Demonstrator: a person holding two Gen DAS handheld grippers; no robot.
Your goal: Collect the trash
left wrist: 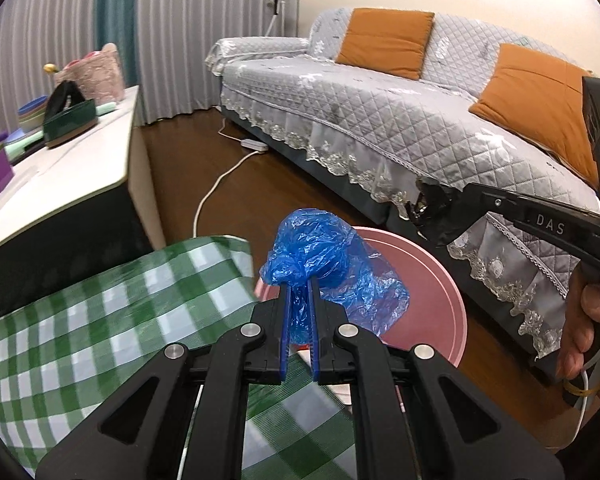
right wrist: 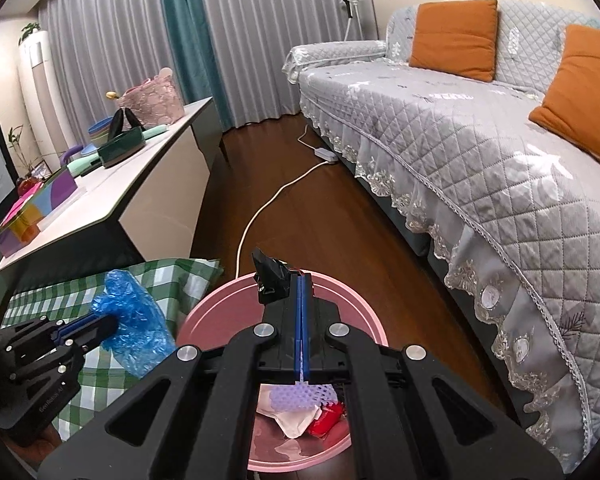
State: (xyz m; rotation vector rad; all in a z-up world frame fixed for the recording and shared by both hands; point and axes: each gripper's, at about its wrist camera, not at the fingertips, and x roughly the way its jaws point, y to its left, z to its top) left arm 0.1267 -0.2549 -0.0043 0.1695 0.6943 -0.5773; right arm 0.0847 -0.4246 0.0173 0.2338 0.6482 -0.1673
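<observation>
Red scrap (right wrist: 325, 420) in bin (right wrist: 204, 320), right view only

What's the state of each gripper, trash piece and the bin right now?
left gripper: shut on blue plastic bag
right gripper: shut on black wrapper
pink bin: open, trash already inside
blue plastic bag: crumpled, near the bin rim, not dropped
black wrapper: pinched at fingertips, above the bin

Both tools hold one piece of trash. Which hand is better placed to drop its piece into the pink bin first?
The right. Its tool holds the black scrap directly above the pink bin. The left tool, with the blue plastic bag, is beside the bin, over the green checked cloth.
</observation>
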